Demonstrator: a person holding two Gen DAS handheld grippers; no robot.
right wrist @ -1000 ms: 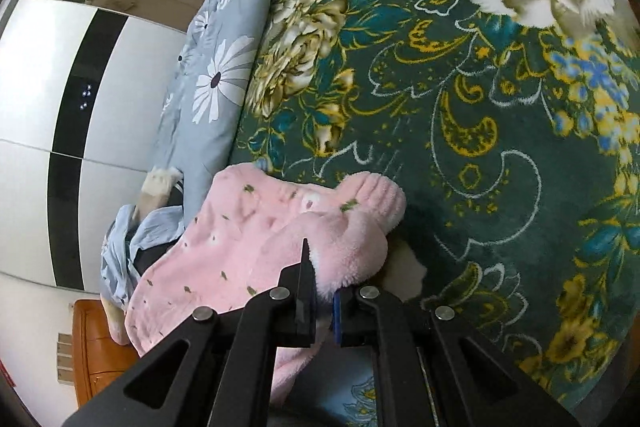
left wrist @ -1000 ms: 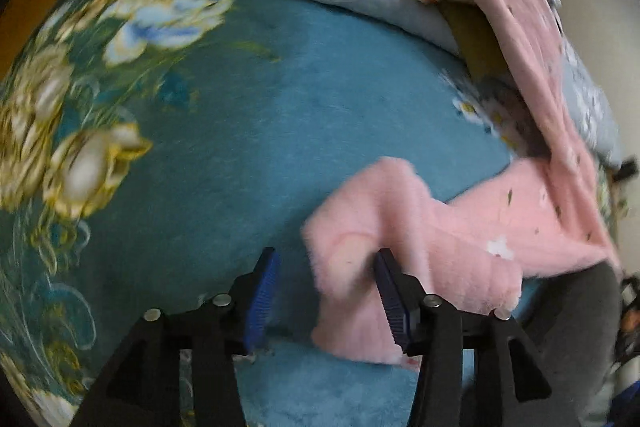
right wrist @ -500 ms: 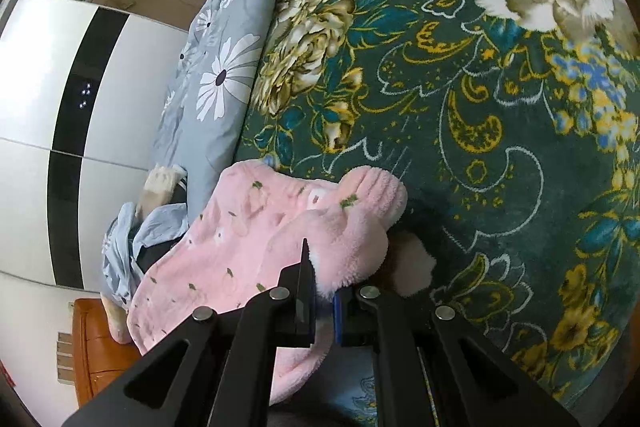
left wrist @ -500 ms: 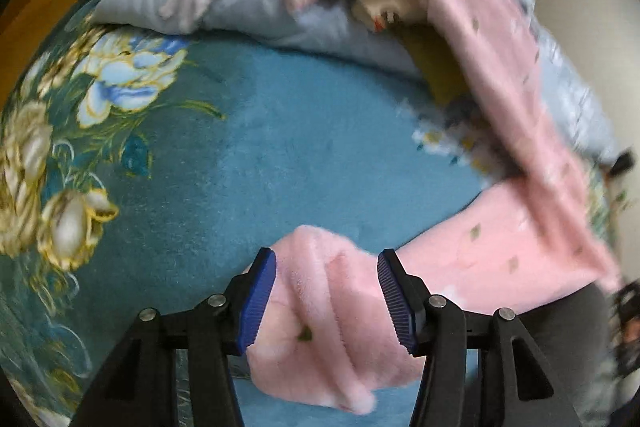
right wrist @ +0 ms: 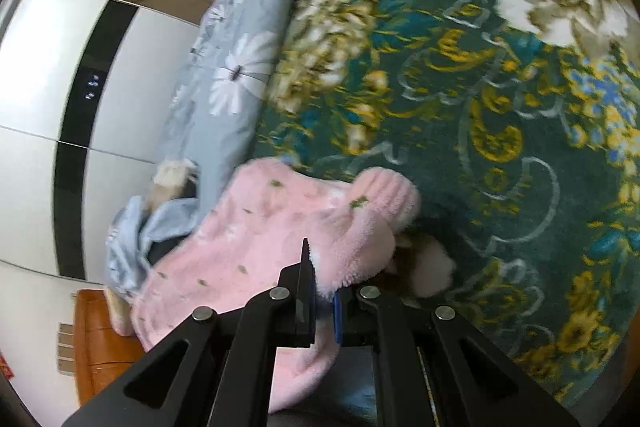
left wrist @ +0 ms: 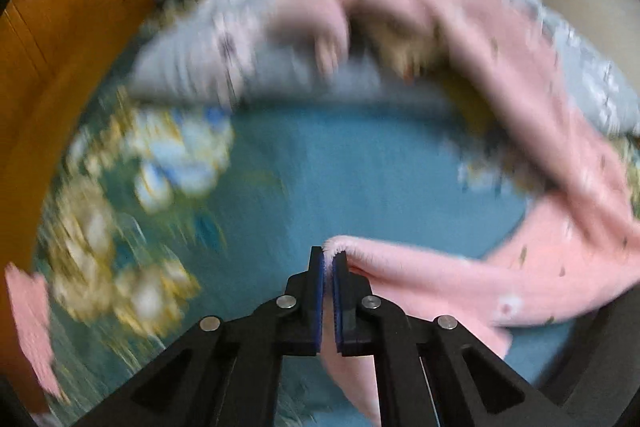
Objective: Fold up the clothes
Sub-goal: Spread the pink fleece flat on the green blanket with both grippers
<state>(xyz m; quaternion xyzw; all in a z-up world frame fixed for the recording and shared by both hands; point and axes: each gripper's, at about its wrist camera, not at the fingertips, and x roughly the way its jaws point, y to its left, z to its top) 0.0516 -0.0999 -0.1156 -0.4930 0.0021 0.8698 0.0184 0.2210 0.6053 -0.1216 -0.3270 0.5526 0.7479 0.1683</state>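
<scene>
- Through the left wrist camera, we see our left gripper (left wrist: 327, 261) clamped on a fluffy edge of the pink fleece garment (left wrist: 552, 267), which trails to the right over the teal floral blanket (left wrist: 340, 171); the picture is blurred.
- Through the right wrist camera, our right gripper (right wrist: 322, 291) pinches another fold of the pink fleece garment (right wrist: 260, 235), bunched at the blanket's (right wrist: 500, 107) edge beside the grey daisy-print quilt (right wrist: 236, 67).

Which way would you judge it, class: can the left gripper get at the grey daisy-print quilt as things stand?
Probably not: the left gripper is shut on the pink fleece garment, whose upper part drapes over the quilt.
</scene>
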